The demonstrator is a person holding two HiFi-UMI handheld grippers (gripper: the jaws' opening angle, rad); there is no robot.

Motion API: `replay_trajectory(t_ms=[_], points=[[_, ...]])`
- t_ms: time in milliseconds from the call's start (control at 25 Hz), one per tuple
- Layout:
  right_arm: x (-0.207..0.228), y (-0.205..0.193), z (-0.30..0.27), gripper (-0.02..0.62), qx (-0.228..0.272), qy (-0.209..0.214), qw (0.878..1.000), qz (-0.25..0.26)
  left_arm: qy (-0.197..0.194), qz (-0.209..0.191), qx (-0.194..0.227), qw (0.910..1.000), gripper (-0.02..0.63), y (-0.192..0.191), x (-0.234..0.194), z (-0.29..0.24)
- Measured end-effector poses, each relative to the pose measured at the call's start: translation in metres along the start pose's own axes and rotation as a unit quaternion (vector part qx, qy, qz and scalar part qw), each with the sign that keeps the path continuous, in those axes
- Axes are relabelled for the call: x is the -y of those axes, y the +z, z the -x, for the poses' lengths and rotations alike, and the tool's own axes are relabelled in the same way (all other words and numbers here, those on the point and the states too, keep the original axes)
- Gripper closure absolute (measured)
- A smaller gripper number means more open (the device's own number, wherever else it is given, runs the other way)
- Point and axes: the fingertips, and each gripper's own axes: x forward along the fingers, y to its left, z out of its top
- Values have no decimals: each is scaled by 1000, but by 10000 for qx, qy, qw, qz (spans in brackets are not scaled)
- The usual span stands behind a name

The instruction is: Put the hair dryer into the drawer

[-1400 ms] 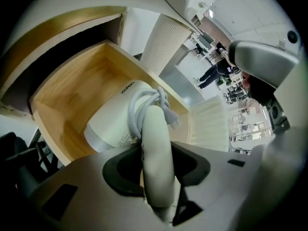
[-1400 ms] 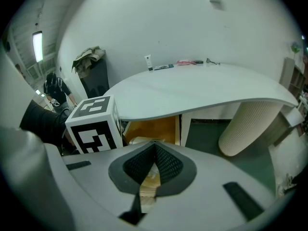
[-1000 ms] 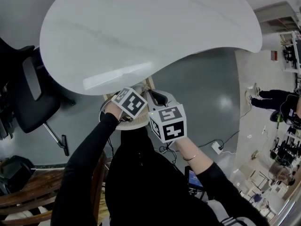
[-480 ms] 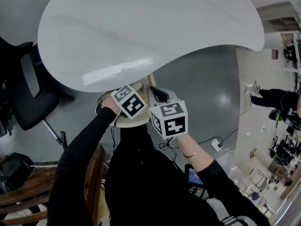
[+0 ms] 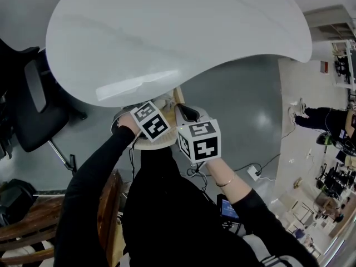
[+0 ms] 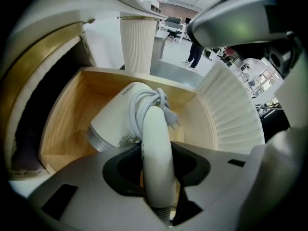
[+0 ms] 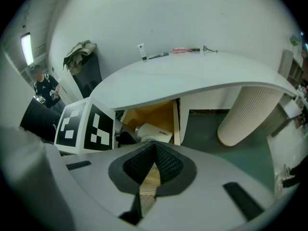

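Left gripper view: L hand-held gripper (image 6: 156, 165) tight on hair dryer (image 6: 120, 124) handle; R hand-held gripper (image 7: 154, 166) closed, empty.

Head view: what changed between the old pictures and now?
The left gripper rolled a little and drifted slightly left, still clamped on the hair dryer, which reaches into the open drawer. The right gripper stayed put; nothing was let go.

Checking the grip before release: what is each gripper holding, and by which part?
The left gripper clamps the hair dryer by its handle, over the open drawer; the right gripper holds nothing.
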Motion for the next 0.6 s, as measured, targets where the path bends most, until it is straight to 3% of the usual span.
replay_trajectory(t_ms=[400, 600], points=[[-1, -5, 2, 594, -29, -37, 10000, 16, 17, -101, -545, 9985, 446, -11, 5, -20], [1, -8, 1, 594, -55, -84, 9999, 10, -5, 15, -500, 9987, 446, -7, 6, -25]])
